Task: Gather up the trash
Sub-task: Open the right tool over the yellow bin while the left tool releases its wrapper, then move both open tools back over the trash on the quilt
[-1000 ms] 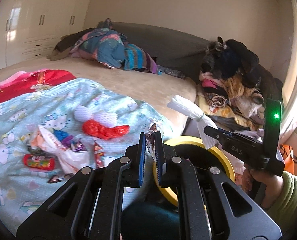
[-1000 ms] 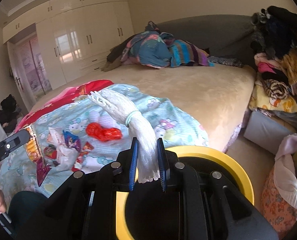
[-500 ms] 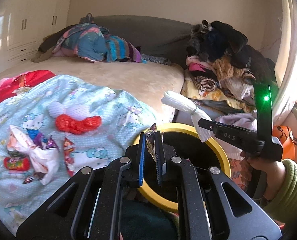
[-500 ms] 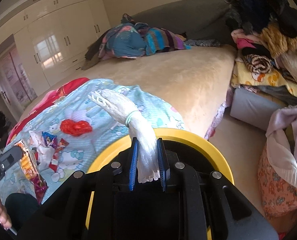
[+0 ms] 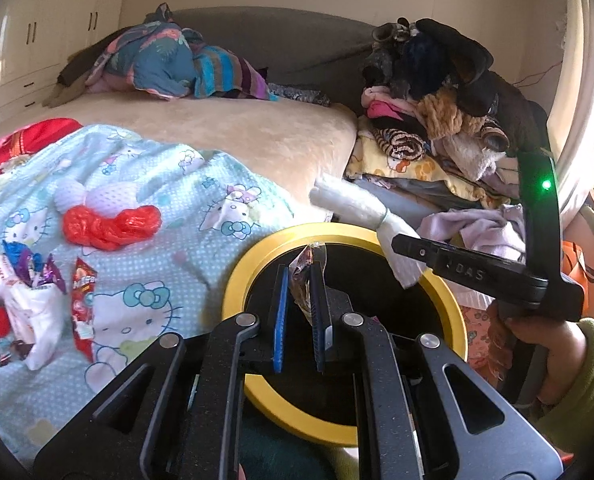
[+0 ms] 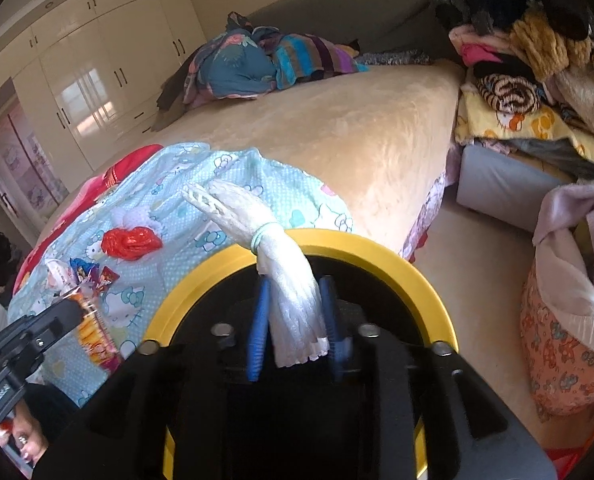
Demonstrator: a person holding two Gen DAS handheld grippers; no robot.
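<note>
Both tongs have dropped over the yellow-rimmed bin (image 6: 397, 256). The right gripper (image 6: 293, 328) is opening, the white foam net (image 6: 293, 300) loose between its pads; the left gripper (image 5: 299, 300) pinches a crumpled wrapper (image 5: 303, 276). The net's long end overhangs the rim, so it may snag. More wrappers (image 5: 83, 300) lie left, on the bedspread (image 5: 201, 200).

Bin in front of the bed

The bin (image 5: 257, 264) sits lower centre; wrappers (image 5: 83, 300) lie on the blanket (image 5: 201, 240) at left, clothes pile (image 5: 437, 120) upper right.
</note>
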